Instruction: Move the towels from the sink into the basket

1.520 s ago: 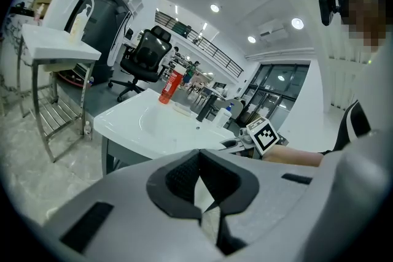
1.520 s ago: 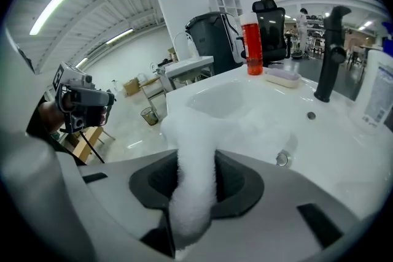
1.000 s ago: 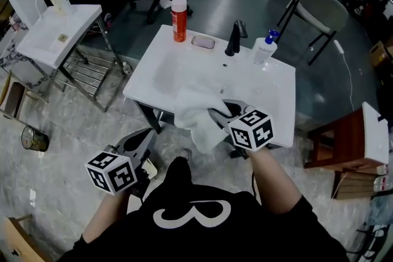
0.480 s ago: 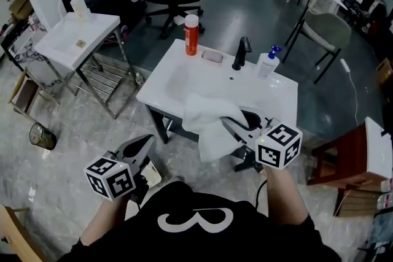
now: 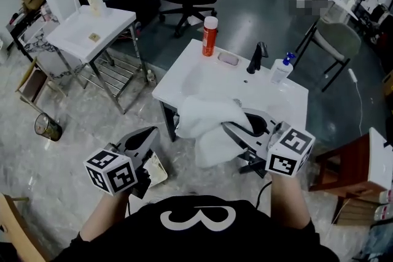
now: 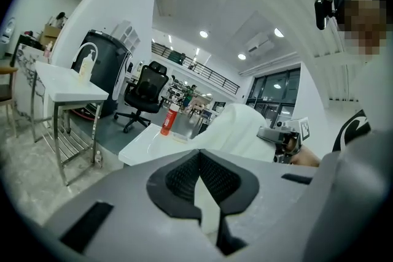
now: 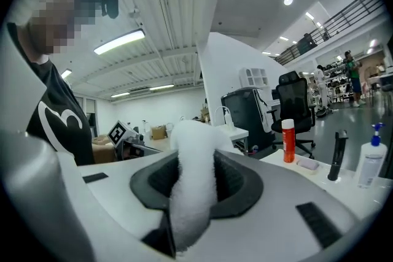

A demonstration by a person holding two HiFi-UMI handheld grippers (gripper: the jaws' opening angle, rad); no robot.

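Our empty left gripper [image 5: 146, 134], jaws together, hangs before the white rectangular sink [image 5: 206, 78], our right gripper [image 5: 235, 132] pinches one fold of the fluffy white towel [image 5: 206, 126] above its front rim, and we fear the dangling bulk could drag that fold free.

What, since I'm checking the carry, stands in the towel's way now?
Nothing visible: the towel hangs clamped in the right tool at the sink's front. No basket shows, so the full path can't be judged.
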